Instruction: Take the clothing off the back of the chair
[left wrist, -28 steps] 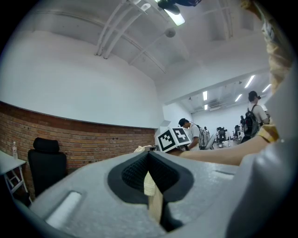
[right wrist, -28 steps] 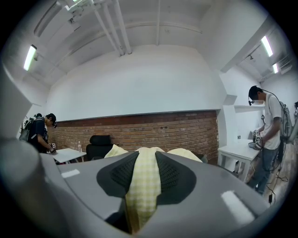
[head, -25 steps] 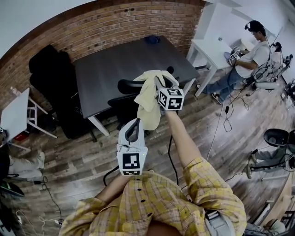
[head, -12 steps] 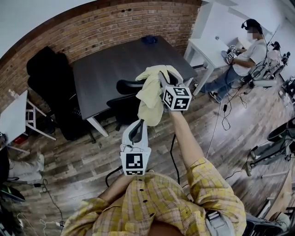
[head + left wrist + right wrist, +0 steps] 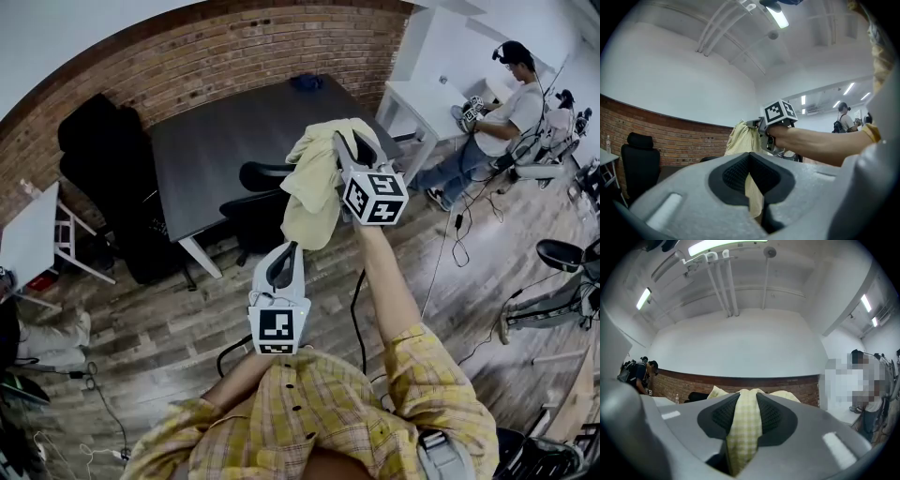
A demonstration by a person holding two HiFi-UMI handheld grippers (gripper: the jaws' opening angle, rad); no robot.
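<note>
Lift-off step: right gripper point(image 5: 349, 148) and left gripper point(image 5: 285, 255) both clench the yellow garment point(image 5: 314, 187) above the chair point(image 5: 251, 204); next, carry it clear.

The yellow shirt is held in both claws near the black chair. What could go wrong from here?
The left claw pinches only a thin strip of the yellow shirt; it may slip out if the claws pull apart. The shirt's loose lower part hangs close to the black chair, so it could catch on an armrest. A dark cable lies on the floor nearby; a step back might catch it.
</note>
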